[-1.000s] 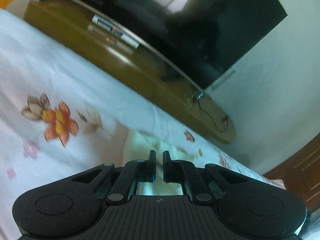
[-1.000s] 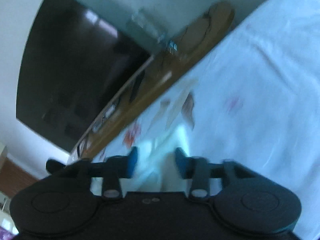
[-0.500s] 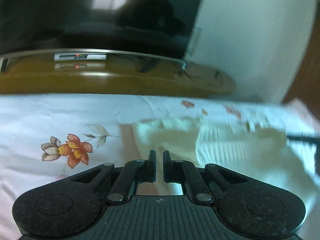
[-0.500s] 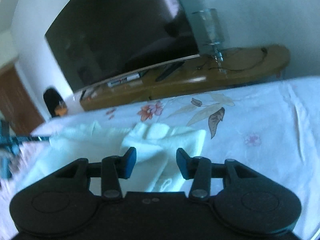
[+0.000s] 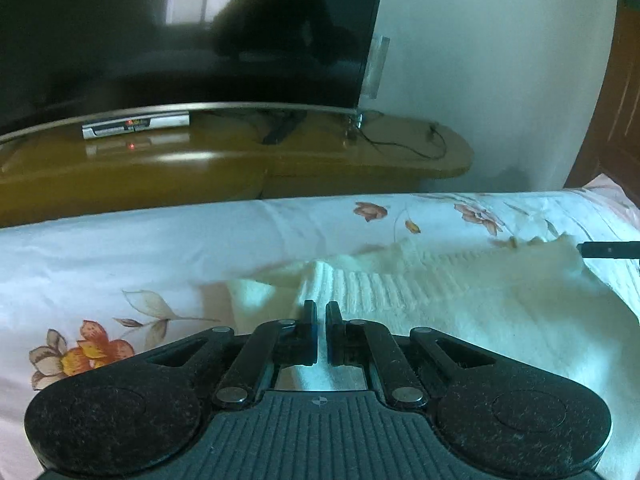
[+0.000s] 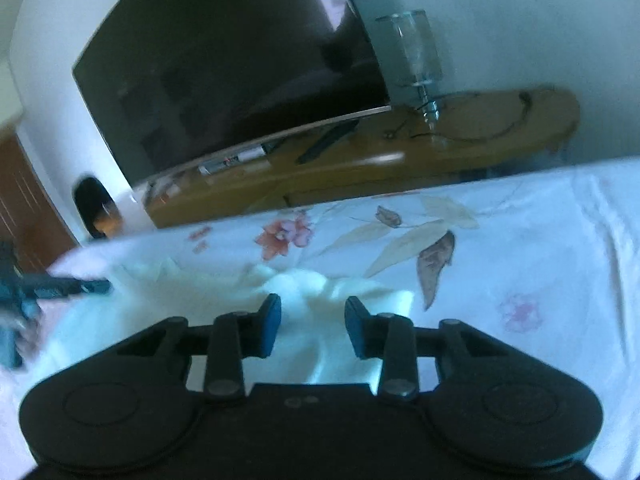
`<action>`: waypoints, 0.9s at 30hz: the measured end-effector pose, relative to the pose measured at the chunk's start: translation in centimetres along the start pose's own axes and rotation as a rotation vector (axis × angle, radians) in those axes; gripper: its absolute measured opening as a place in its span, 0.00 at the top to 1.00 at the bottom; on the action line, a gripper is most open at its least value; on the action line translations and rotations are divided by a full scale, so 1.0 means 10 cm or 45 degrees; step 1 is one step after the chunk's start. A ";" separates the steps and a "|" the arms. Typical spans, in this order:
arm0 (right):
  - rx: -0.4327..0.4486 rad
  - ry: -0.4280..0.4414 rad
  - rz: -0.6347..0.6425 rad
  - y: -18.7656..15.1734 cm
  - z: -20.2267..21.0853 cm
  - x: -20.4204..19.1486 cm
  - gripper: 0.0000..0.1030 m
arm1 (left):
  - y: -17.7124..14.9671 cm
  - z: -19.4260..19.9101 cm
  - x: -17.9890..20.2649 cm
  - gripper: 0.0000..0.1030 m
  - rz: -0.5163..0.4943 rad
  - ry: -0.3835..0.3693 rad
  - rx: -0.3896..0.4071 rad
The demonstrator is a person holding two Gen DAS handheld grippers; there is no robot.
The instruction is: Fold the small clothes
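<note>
Both views rolled level, cream knit garment (image 5: 440,300) on floral bedsheet (image 5: 140,252)

No text, label, brand or number can be read in either view. The silver box (image 5: 136,125) under the television (image 5: 180,28) has a small red display on its front, but the display is too blurred to give any digits; below the box, a red dot shows as a reflection on the wooden cabinet (image 5: 240,168). The round mark on the body of the left tongs (image 5: 319,322) is only a symbol, not a letter.
</note>
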State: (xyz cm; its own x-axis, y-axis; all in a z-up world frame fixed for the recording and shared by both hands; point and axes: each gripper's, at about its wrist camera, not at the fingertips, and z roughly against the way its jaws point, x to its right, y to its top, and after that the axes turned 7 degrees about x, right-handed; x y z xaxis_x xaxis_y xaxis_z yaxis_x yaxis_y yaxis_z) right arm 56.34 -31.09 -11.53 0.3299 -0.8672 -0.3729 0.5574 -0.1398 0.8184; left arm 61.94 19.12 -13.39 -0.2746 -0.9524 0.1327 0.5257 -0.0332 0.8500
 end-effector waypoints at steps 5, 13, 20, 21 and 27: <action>-0.020 0.037 -0.032 -0.03 0.05 0.06 0.59 | -0.03 -0.07 -0.07 0.96 0.006 -0.030 -0.021; -0.061 0.004 0.031 -0.07 -0.11 -0.04 0.66 | 0.09 -0.37 -0.08 0.96 0.045 -0.083 -0.085; -0.072 0.013 0.064 -0.06 -0.13 -0.11 0.81 | 0.13 -0.32 -0.08 0.96 0.021 -0.077 -0.083; -0.072 0.012 0.071 -0.06 -0.12 -0.12 0.81 | 0.13 -0.31 -0.06 0.96 0.003 -0.068 -0.083; -0.081 0.014 0.057 -0.07 -0.14 -0.10 0.80 | 0.16 -0.29 0.01 0.20 -0.061 0.004 -0.036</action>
State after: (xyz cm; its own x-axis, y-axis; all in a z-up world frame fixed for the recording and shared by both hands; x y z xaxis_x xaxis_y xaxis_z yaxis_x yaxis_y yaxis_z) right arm 56.72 -29.47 -12.36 0.3636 -0.8667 -0.3415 0.5890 -0.0701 0.8051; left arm 65.06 18.08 -13.44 -0.2975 -0.9504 0.0904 0.5343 -0.0873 0.8408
